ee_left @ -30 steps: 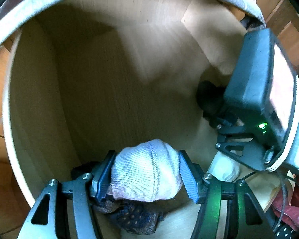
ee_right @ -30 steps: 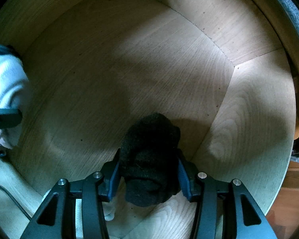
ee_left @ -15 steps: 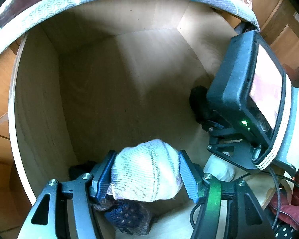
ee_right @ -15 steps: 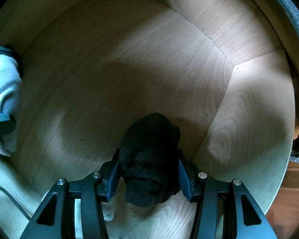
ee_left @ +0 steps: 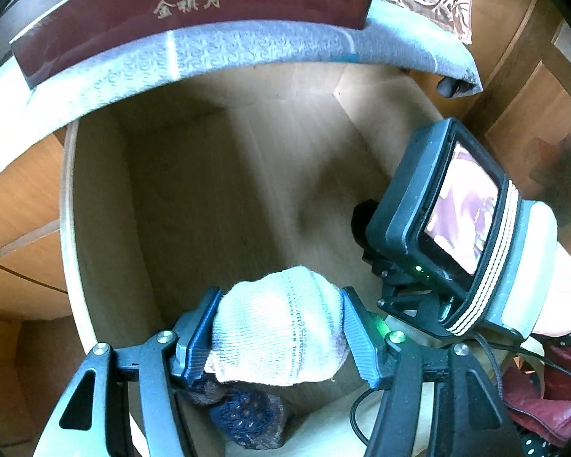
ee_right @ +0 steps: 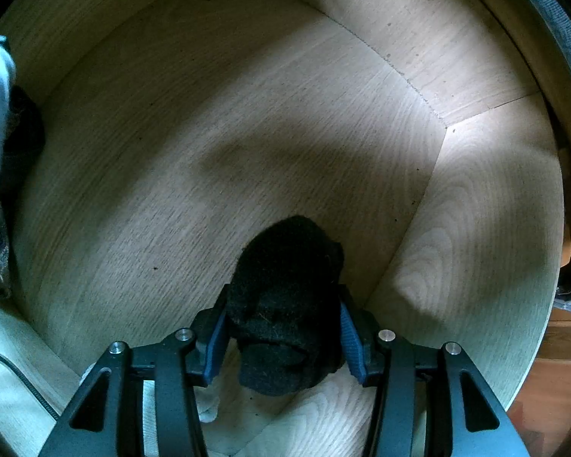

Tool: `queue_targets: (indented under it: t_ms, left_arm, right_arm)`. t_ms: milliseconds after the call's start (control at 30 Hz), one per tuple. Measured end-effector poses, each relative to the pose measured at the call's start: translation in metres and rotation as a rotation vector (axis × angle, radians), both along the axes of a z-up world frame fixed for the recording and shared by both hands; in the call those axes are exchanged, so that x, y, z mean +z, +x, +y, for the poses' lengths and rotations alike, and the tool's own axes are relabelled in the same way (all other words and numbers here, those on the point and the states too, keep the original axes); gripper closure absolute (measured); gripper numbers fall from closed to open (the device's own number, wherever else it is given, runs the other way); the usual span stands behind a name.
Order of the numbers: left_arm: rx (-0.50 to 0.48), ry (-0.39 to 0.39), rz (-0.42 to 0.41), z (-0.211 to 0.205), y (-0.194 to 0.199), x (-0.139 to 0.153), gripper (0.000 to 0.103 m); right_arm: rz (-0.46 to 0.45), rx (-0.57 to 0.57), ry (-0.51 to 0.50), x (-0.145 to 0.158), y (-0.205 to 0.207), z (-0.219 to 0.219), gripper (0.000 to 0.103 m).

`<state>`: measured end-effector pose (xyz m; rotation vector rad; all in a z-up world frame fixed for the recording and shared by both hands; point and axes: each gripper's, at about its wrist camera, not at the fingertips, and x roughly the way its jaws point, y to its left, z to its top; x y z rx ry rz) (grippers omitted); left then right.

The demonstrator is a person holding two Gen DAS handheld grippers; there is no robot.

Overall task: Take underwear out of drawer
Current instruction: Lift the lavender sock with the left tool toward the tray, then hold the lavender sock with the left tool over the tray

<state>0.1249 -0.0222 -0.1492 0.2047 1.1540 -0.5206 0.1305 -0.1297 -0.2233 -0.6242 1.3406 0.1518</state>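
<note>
My left gripper (ee_left: 279,325) is shut on a rolled white knitted bundle (ee_left: 278,323), held above the floor of the wooden drawer (ee_left: 217,198). Under it a dark blue and brown patterned roll (ee_left: 247,419) lies at the drawer's near edge. My right gripper (ee_right: 283,320) is shut on a black rolled bundle (ee_right: 285,304), low in the drawer near its right corner (ee_right: 443,125). In the left wrist view the right gripper's body with its screen (ee_left: 445,205) stands at the right, the black bundle (ee_left: 361,217) peeking out behind it.
A grey patterned cloth (ee_left: 228,57) and a dark red box with gold characters (ee_left: 194,11) lie on the top above the drawer. Wooden cabinet panels (ee_left: 533,87) stand to the right. A red leather item (ee_left: 544,411) sits at the lower right. A cable (ee_left: 361,407) trails near the drawer's front.
My left gripper has risen with the white bundle, so more of the cloth and red box above the drawer shows. The right gripper has stayed still with the black bundle.
</note>
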Motion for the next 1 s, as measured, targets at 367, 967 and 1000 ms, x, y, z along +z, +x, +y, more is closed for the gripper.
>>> queue_targets:
  t_ms: [367, 967, 1000]
  left_arm:
    - [0.009, -0.049, -0.061, 0.017, -0.004, 0.051, 0.040]
    - [0.043, -0.039, -0.394, 0.028, 0.061, 0.243, 0.040]
    - [0.047, -0.033, -0.405, 0.025, 0.067, 0.248, 0.040]
  right_arm:
    - [0.000, 0.002, 0.001, 0.000, 0.003, -0.002, 0.051]
    - [0.000, 0.001, 0.000, 0.000, 0.002, -0.001, 0.051]
    - [0.000, 0.001, 0.000, 0.000, 0.002, -0.001, 0.051]
